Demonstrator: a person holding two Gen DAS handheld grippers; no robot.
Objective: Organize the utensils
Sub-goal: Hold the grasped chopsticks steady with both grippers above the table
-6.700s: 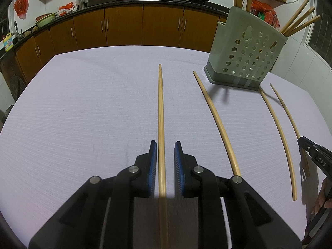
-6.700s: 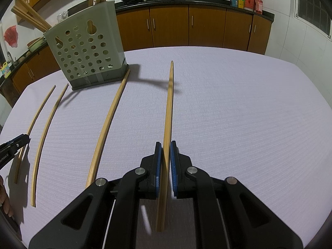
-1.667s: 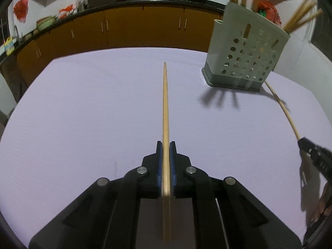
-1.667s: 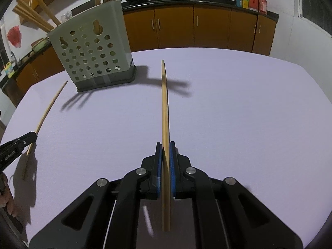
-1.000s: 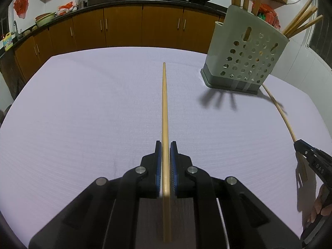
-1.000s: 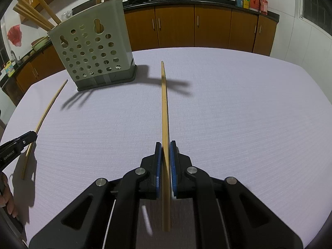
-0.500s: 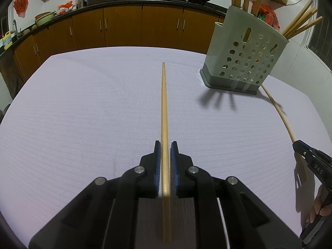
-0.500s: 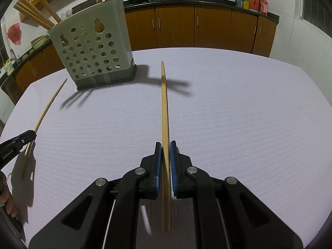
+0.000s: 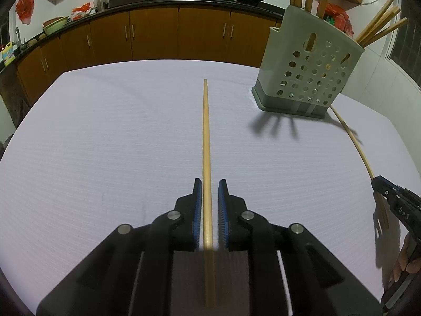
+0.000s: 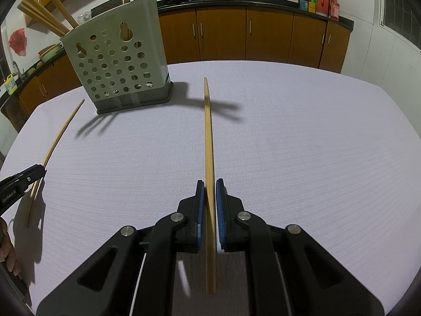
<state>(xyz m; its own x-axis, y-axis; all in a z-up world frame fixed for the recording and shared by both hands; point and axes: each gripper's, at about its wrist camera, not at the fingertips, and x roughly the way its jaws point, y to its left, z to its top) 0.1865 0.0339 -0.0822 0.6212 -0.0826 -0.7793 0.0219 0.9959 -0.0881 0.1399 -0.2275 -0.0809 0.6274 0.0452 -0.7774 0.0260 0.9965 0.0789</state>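
The left gripper (image 9: 210, 205) had been clamped on a chopstick (image 9: 206, 142) a second earlier; now its jaws were opening, with a sliver of daylight on either side of the stick, which lay between the blue pads and pointed toward the far edge of the table (image 9: 105, 131). The pads no longer seemed to press on it, so the stick looked released or nearly so, apparently resting on the cloth. The right gripper (image 10: 209, 208) stayed clenched on its own chopstick (image 10: 208, 137), which ran from the pads out toward the table's middle, and neither hand had shifted over that second. The perforated green holder (image 9: 307, 76) stood toward the far right corner in the left wrist view, several chopsticks already upright in it. Compared with the earliest views, fewer loose sticks lay on the table, so the sorting was probably well along. Letting go here, away from the holder, suggested a re-grip or a set-down rather than a delivery, though that could not be told.
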